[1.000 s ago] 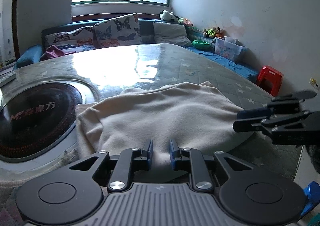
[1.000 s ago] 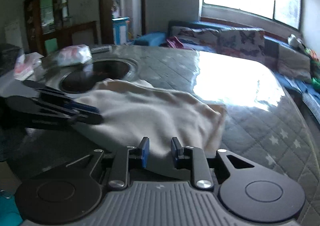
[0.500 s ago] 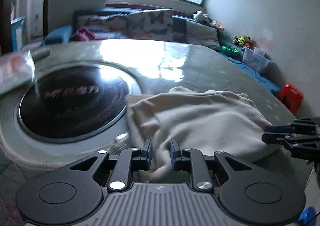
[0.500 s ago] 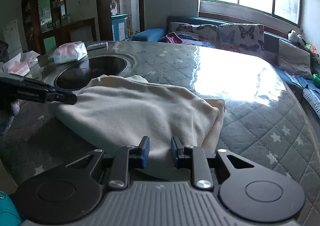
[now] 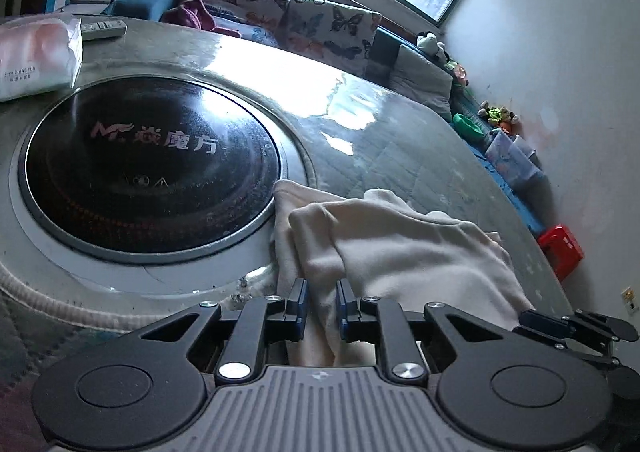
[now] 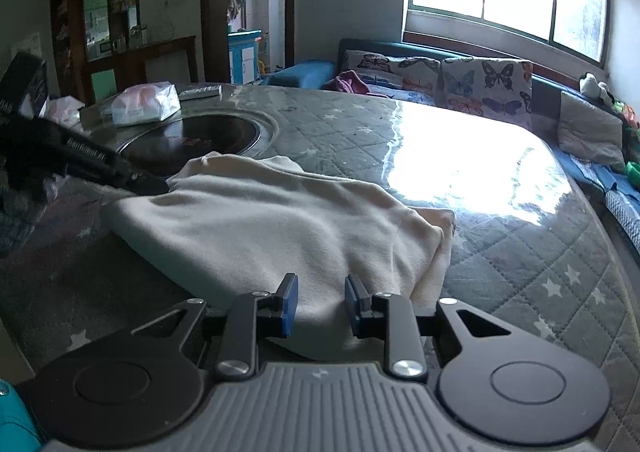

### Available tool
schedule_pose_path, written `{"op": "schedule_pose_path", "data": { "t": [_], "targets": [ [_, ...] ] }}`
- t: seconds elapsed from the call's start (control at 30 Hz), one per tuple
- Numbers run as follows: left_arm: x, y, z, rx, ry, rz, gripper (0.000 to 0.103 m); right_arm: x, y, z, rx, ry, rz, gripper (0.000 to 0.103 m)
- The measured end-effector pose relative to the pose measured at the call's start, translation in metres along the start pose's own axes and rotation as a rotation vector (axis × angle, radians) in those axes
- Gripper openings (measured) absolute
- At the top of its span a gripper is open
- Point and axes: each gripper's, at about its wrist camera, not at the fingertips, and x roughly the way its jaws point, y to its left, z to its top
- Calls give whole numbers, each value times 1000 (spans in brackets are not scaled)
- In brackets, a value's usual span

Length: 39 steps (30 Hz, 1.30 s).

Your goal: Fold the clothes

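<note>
1. cream fleece, soft and thick: the garment (image 6: 276, 228) lies bunched on the quilted, plastic-covered table (image 6: 500, 212), its far-left corner just touching the rim of the black hotplate (image 5: 148, 168) set into the tabletop. its near hem hangs towards both grippers.

2. the left gripper (image 5: 322, 306) has a gathered ridge of the near-left hem between its blue pads, and its jaws have just been closing a little further on it; the cloth fills the gap, so i judge it clenched on the garment.

3. the right gripper (image 6: 318, 308) is at the near-right hem with its jaws standing wider and just opening a touch; cloth lies between the pads but does not visibly press against either one. treat that side as released, not gripped.

4. to do this step well, i would secure the right corner first: push the pads over the hem edge and close until the fleece puckers, matching the left.

5. then lift both corners together and level, so the fold line runs straight across.

6. carry the hem away from the body, and keep the cloth off the hotplate and clear of the tissue pack (image 5: 36, 56) beyond it.

7. risk: one pinched layer only; the thick fleece may slip, leaving a skewed fold.
</note>
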Motion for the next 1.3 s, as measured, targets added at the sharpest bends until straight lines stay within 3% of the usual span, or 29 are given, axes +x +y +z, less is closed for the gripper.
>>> {"op": "schedule_pose_path", "data": {
  "t": [0.07,0.13,0.2,0.37,0.43,0.57,0.8,1.0,1.17,1.3],
  "targets": [
    [1,-5,-1,24,-10,9,17,1,1,-1,-5,0,-2,26],
    [2,-9,-1,50,-19,19,6,2,1,-1,-7,0,-5,26],
    [1,-12,-2,66,-38,24,3,3,1,-2,-10,1,-9,27],
    [-13,-31,-3,191,-152,126,3,4,2,-3,-16,1,-17,27],
    [-8,-36,-6,239,-148,164,3,5,2,-4,-18,1,-21,28],
    [6,-34,-8,238,-97,176,3,5,1,-3,-14,5,-17,27],
    [-3,-35,3,239,-111,181,7,6,-18,20,43,-22,12,27],
    [4,-47,16,264,-107,144,7,34,-37,27,80,16,10,22],
    [25,-62,27,304,-73,78,7,37,-42,49,97,-8,31,22],
    [50,-78,33,343,-48,69,7,58,-42,66,100,1,59,21]
  ]
}}
